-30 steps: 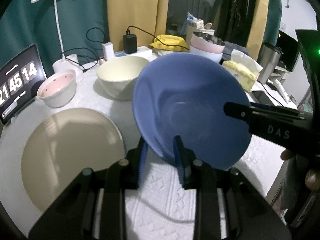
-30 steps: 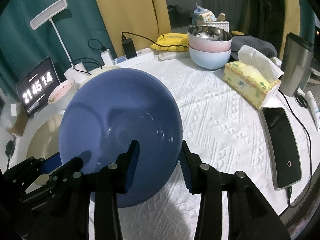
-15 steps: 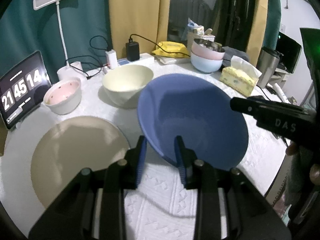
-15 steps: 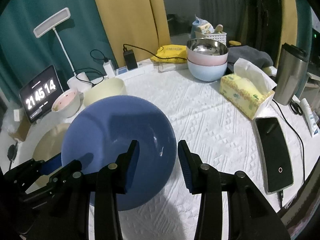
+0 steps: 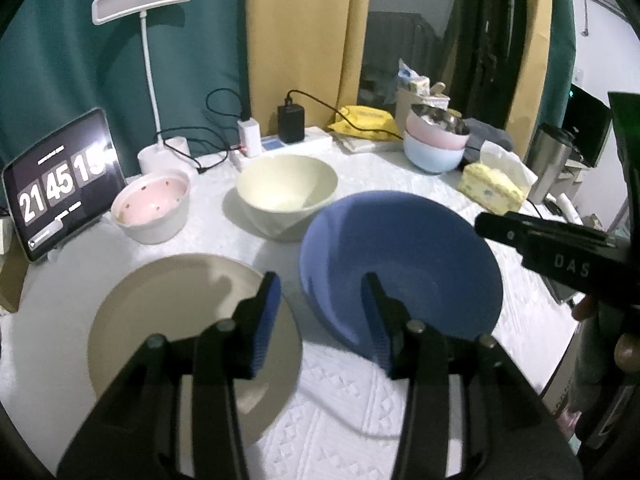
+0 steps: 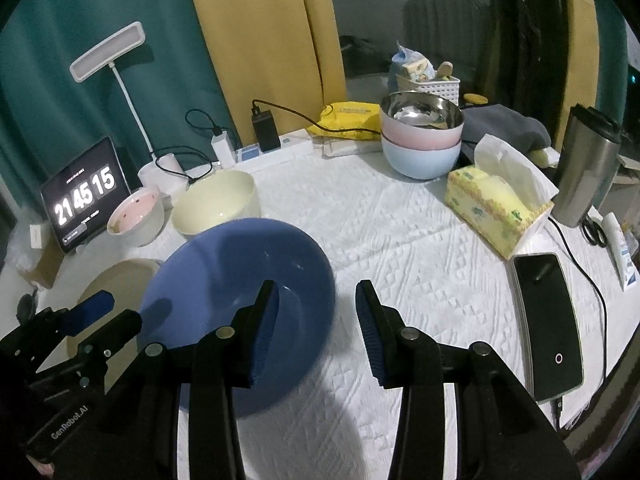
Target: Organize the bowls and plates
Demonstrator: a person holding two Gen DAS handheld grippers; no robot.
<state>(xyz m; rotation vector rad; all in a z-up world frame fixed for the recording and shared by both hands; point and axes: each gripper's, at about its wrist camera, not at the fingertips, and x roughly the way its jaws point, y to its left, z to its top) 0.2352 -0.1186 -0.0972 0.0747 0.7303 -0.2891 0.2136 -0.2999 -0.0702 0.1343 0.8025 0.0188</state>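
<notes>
Left gripper (image 5: 322,320), from its own camera: open, jaws just widened, near-left rim of the blue bowl (image 5: 400,264) between them but free of both pads. Bowl apparently set down on the white tablecloth (image 5: 340,420), just right of the beige plate (image 5: 192,320), with a cream bowl (image 5: 286,192) beyond and a pink bowl (image 5: 150,204) at far left. Probably the letting-go step. To do it well: finish widening, then lift up and back toward the near edge, keeping the right-hand pad, now over the bowl's inside, from hooking the rim. Avoid any sideways drag toward the plate. Readable: "21 45 15" on the clock screen (image 5: 60,192) at far left, and "DAS" in pale letters on the right gripper (image 5: 492,226) reaching in from the right.

Right gripper, from its own camera: also open, right rim of the bowl between the jaws, neither pad pressing on it, nothing pinched. Same advice: back off without nudging, then check for a steady bowl before choosing the next piece. Likely partner for nesting, judging by shape: the cream bowl just beyond. Readable: "21 45 15" on the screen, and "GenRobot.AI" along the body of the left gripper at near left. Print on the tissue box (image 6: 496,208) and the yellow pack (image 6: 348,116) too small to read.
</notes>
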